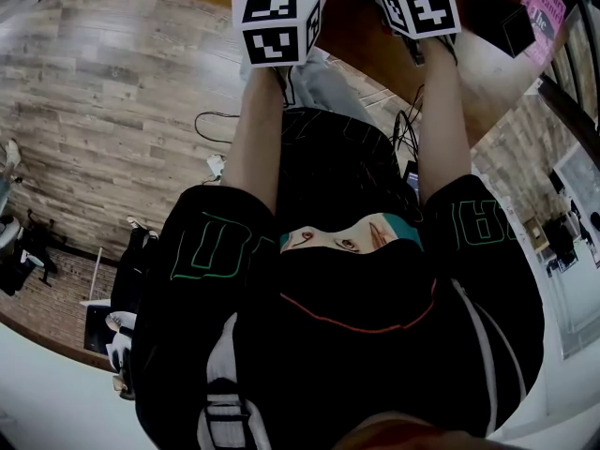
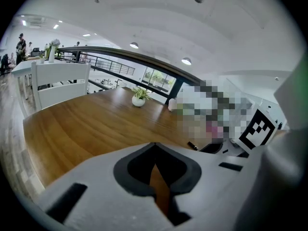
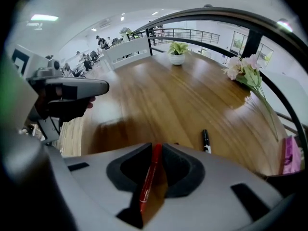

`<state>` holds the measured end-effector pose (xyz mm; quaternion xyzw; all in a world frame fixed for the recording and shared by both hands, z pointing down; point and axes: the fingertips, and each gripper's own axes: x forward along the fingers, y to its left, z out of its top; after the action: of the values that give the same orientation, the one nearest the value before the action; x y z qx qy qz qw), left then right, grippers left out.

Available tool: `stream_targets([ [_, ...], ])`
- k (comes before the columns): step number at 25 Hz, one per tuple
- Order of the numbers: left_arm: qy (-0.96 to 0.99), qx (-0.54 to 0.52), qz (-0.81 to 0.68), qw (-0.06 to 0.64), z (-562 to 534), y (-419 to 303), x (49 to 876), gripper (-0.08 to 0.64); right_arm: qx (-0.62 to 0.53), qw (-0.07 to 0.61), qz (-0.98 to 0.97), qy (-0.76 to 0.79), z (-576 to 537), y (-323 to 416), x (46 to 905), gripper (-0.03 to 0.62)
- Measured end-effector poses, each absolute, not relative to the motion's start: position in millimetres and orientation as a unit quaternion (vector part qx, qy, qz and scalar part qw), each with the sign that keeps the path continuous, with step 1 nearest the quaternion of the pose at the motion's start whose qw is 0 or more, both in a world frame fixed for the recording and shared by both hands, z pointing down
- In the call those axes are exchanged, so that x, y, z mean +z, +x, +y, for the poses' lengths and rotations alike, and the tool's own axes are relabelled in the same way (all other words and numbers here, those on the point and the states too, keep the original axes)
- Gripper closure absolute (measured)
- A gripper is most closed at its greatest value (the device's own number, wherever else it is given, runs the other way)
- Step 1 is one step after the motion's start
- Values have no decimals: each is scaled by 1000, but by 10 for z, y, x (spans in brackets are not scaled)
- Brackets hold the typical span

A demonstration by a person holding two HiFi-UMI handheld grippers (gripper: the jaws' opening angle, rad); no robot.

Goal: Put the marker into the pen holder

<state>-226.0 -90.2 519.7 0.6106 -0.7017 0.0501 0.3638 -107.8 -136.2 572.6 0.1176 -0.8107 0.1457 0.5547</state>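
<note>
In the right gripper view the right gripper [image 3: 159, 150] points steeply down at the wooden table [image 3: 159, 95] with its jaws a modest way apart. A red marker [image 3: 149, 177] stands lengthwise in the gap between them. The marker lies along the dark pad [image 3: 127, 170] on the picture's left. A strip of bare wood shows between it and the opposite pad, so the jaws are not clamped on it and the gap is wider than the marker. The marker's far end reaches to about the tips of the jaws; what is under it cannot be seen. A black marker [image 3: 205, 141] lies flat on the table just beyond the jaw on the picture's right, apart from the gripper. Farther back on the table stand a potted plant [image 3: 177, 52] and a bunch of pale flowers [image 3: 245, 69]. In the left gripper view the left gripper [image 2: 154, 154] is tilted gently down over the same table. Its jaws are only a narrow slit apart, with only wood showing through, so nothing is held. At the right of that view a dark rounded shape [image 2: 211, 148] sits just beside the right gripper's body, too cut off to name. In the head view only each gripper's marker cube [image 1: 277, 26] shows, at the top edge, and the jaws are out of sight there.
</note>
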Motion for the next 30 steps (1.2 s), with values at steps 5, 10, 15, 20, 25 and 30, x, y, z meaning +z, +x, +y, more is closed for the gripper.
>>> stream_targets([
  [5,612,51,-700,363,-917,-2277,5187,552,139,569,-800,126,-1358,-1055,5751,530],
  [10,616,53,-698,363,-914,-2247,5174,552,139,570,-799,132,-1336,-1063,5753,548],
  [15,618,53,-698,358,-923,-2180,5144,552,139,541,-814,159,-1365,-1046,5673,549],
  [20,625,55,-695,352,-942,-2045,5100,552,143,497,-837,177,-1399,-1019,5511,549],
  [25,635,54,-691,343,-966,-1922,5028,552,139,457,-854,207,-1442,-950,5293,551],
  [30,644,53,-687,332,-996,-1723,4942,552,139,415,-866,241,-1507,-775,5095,551],
])
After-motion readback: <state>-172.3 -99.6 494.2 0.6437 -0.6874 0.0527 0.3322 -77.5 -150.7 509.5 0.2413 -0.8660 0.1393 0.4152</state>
